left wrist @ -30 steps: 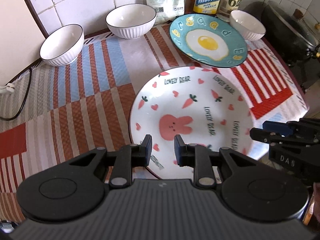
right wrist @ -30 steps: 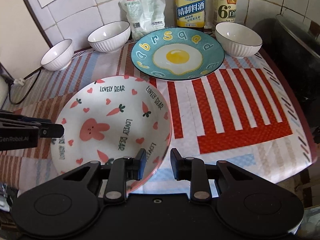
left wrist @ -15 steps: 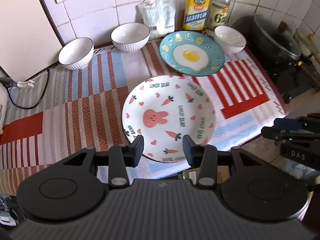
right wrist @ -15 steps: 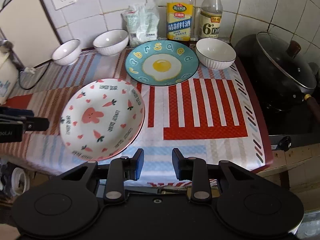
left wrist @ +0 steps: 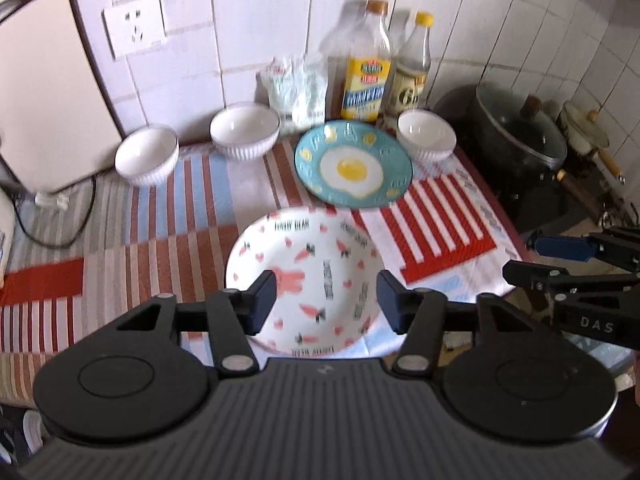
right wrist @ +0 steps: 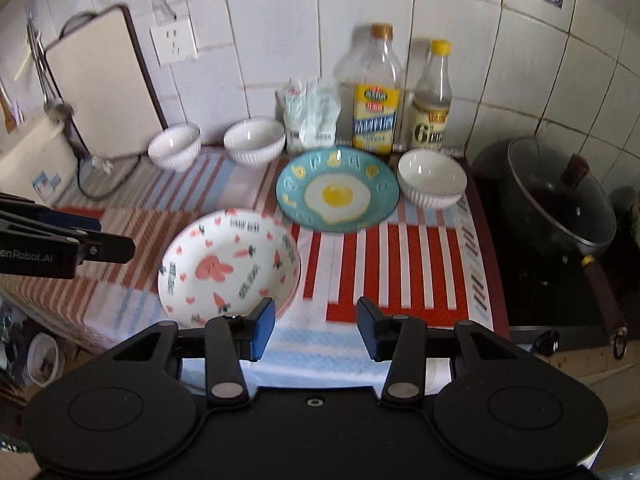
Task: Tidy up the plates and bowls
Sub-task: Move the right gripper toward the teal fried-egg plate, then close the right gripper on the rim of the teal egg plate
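Observation:
A white plate with a pink rabbit (left wrist: 316, 276) (right wrist: 228, 268) lies near the front edge of the striped cloth. Behind it lies a blue plate with a fried-egg picture (left wrist: 354, 164) (right wrist: 338, 190). Three white ribbed bowls stand at the back: left (left wrist: 147, 155) (right wrist: 175, 151), middle (left wrist: 245, 130) (right wrist: 254, 141), right (left wrist: 426, 135) (right wrist: 432, 178). My left gripper (left wrist: 326, 302) is open and empty, raised in front of the rabbit plate. My right gripper (right wrist: 316, 326) is open and empty, raised over the front edge, right of that plate.
Two bottles (right wrist: 376, 92) (right wrist: 432, 98) and a white bag (right wrist: 310, 116) stand against the tiled wall. A lidded black pan (right wrist: 560, 200) sits on the stove at the right. A cutting board (right wrist: 104, 84) leans at the left, with a cable (left wrist: 60, 236) beneath it.
Both grippers have pulled back and up from the rabbit plate and their jaws have opened wider. The plate stays on the cloth.

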The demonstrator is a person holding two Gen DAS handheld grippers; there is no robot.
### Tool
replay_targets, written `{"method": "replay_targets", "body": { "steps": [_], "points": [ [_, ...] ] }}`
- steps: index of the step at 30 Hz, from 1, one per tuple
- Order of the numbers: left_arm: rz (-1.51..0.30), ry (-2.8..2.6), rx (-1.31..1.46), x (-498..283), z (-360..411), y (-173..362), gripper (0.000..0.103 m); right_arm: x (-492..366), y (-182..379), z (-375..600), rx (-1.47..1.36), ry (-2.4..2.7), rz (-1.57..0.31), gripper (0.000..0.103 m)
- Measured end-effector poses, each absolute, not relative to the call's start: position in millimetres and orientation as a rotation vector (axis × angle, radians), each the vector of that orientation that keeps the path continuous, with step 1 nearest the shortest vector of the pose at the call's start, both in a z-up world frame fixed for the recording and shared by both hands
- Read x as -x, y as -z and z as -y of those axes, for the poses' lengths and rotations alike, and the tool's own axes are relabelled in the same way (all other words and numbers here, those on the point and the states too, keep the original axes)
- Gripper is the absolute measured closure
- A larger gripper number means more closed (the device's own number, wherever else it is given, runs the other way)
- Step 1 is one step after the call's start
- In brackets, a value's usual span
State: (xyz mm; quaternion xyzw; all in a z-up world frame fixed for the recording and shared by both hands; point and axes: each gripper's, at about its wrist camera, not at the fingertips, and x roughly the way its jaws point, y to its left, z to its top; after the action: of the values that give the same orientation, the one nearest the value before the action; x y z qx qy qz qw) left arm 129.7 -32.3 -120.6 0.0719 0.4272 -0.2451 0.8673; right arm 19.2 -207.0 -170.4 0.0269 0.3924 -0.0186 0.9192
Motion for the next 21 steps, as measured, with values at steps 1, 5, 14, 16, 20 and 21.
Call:
{"method": "replay_targets", "body": {
  "steps": [1,5,14,16,20,21],
  "points": [
    [-0.883,0.516,-0.149,-133.6,33.4,119.1,0.042,-21.6,168.2,209.8,-0.068,0.033,-0.791,0.049],
    [-0.833,0.532,-0.132,-155.1,36.6,116.9,0.036,-33.6,160.4,221.1,-0.104,0.009,-0.704,0.048],
    [-0.798,0.598,-0.123,-217.1,46.1,131.2,0.031,-70.1,156.5,231.0,-0.076,0.017,-0.489,0.035],
    [-0.798,0.602,-0.121,-231.7,49.5,138.5,0.031,-82.1,162.9,231.1,-0.055,0.063,-0.508,0.035],
    [-0.793,0.596,-0.115,-255.7,54.4,164.3,0.029,-94.0,183.2,230.0,-0.044,0.111,-0.467,0.033],
    [-0.799,0.595,-0.119,-261.6,56.3,173.3,0.029,-97.8,192.1,231.3,-0.055,0.114,-0.453,0.033]
  ]
}}
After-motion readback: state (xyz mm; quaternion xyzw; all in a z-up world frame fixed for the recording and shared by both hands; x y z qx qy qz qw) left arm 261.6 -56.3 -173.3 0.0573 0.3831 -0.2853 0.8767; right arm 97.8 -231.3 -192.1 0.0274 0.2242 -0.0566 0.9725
